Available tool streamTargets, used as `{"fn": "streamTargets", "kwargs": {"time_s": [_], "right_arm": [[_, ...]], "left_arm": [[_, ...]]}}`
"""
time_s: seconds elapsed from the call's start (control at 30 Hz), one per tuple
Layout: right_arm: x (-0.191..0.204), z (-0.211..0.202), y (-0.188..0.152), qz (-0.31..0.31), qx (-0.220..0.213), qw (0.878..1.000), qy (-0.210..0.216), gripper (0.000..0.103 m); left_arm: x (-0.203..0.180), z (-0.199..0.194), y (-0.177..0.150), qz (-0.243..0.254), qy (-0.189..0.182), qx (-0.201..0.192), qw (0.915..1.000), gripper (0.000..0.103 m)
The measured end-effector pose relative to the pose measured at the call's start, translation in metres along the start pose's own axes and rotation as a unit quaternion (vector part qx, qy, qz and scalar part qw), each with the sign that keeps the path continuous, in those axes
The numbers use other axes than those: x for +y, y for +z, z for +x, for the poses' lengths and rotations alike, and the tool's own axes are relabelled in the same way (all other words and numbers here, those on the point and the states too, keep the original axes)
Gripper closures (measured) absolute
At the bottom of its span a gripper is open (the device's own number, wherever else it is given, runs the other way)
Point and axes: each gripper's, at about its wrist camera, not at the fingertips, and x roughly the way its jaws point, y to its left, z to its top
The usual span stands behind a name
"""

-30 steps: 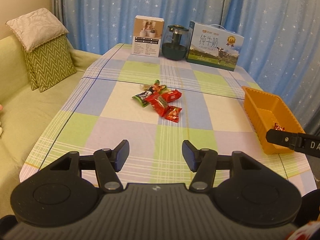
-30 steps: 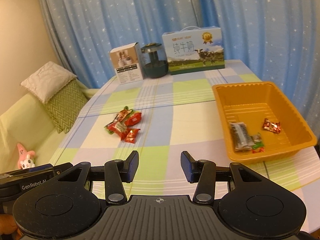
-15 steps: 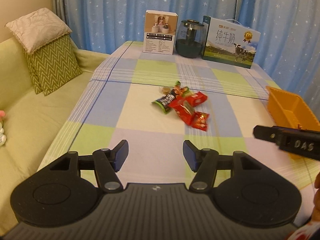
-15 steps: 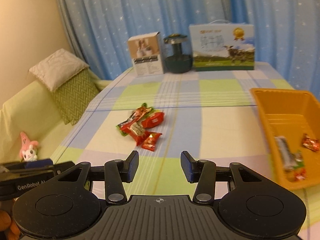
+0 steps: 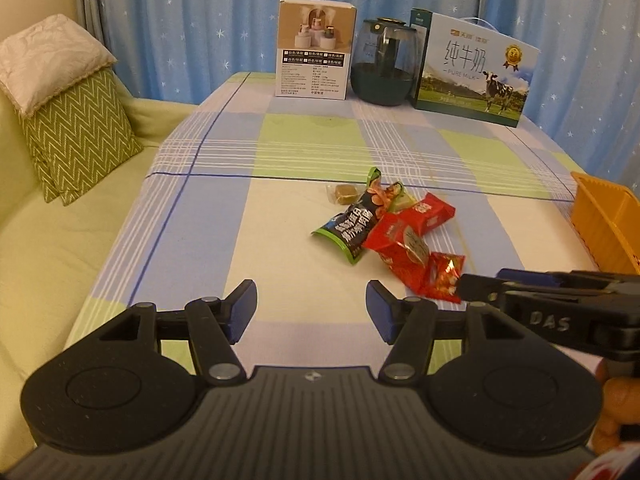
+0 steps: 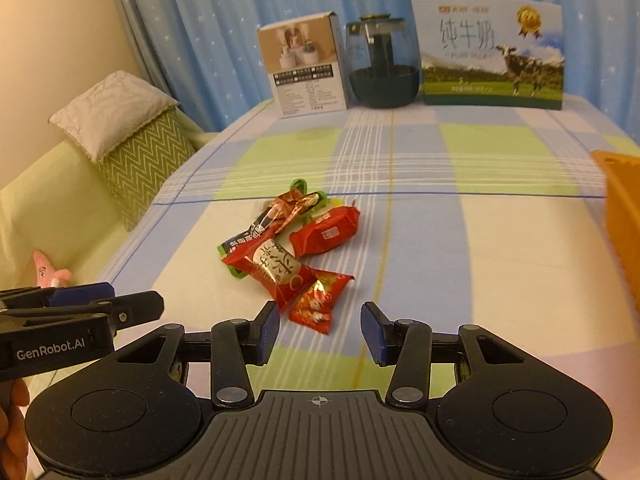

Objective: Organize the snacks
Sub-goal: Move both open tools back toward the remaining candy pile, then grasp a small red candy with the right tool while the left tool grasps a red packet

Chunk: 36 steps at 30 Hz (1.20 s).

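A small pile of wrapped snacks (image 5: 394,228) lies mid-table on the checked cloth; it also shows in the right wrist view (image 6: 292,252). It holds red packets, a dark green-edged packet (image 5: 350,228) and a small red candy (image 6: 318,302) nearest me. The orange tray (image 5: 604,220) sits at the right edge, also in the right wrist view (image 6: 622,216). My left gripper (image 5: 312,310) is open and empty, short of the pile. My right gripper (image 6: 318,332) is open and empty, just before the small red candy.
A white product box (image 5: 314,48), a dark glass jar (image 5: 384,66) and a milk carton box (image 5: 474,70) stand along the table's far edge. A green sofa with cushions (image 5: 68,120) lies to the left. Blue curtains hang behind.
Both grippers have moved forward and left toward the snack pile, which now looks closer. The orange tray has slid to the right edge of both views. Both stay open.
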Motion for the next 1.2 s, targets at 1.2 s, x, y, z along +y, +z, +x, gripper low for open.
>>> {"fn": "streamTargets", "kwargs": {"time_s": [1.2], "right_arm": [[-0.039, 0.002, 0.012, 0.036, -0.008, 0.998, -0.060, 0.079]], "left_arm": [[-0.041, 0.070, 0.013, -0.081, -0.102, 0.019, 0.9913, 0.049]]}}
